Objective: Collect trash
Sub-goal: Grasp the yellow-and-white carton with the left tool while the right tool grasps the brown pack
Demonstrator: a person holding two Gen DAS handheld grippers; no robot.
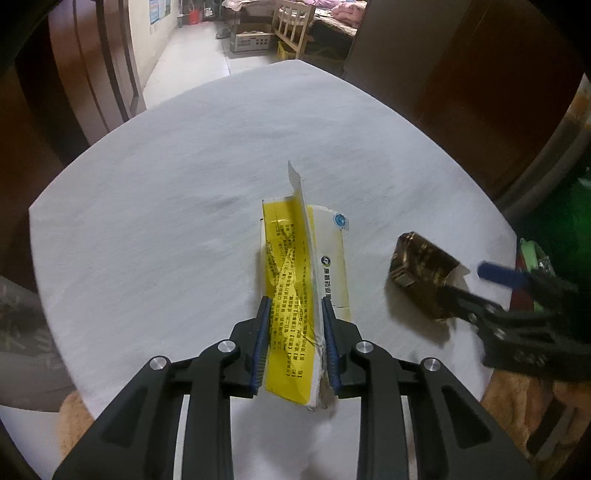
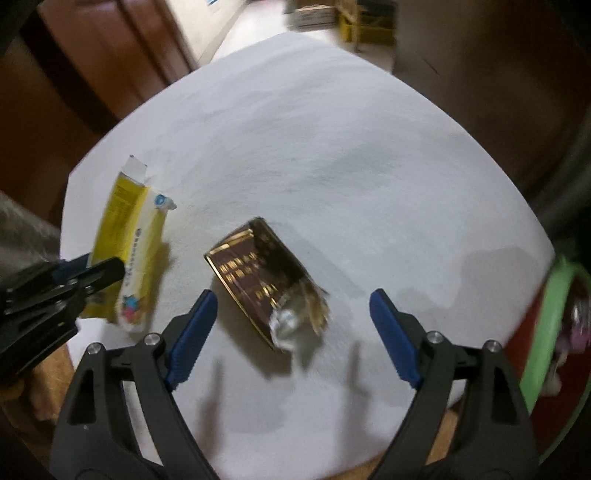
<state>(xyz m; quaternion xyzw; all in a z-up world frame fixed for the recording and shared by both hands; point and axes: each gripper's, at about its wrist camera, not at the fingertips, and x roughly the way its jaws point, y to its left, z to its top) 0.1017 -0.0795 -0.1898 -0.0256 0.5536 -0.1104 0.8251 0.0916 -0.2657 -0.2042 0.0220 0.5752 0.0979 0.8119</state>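
Observation:
A flattened yellow and white carton (image 1: 295,280) lies on the white table (image 1: 166,184). My left gripper (image 1: 295,314) is shut on its near end. The carton also shows in the right wrist view (image 2: 129,251), with the left gripper (image 2: 99,269) on it. A torn dark brown and gold box (image 2: 266,280) lies on the table between and just ahead of my right gripper's fingers. My right gripper (image 2: 291,306) is open wide around it and holds nothing. In the left wrist view the brown box (image 1: 421,273) sits to the right with the right gripper (image 1: 472,284) at it.
A green bin (image 2: 554,325) with trash in it stands at the table's right edge. Brown wooden furniture (image 1: 461,74) rises behind the table. A cardboard box (image 1: 251,40) and a wooden chair (image 1: 291,26) stand on the floor beyond.

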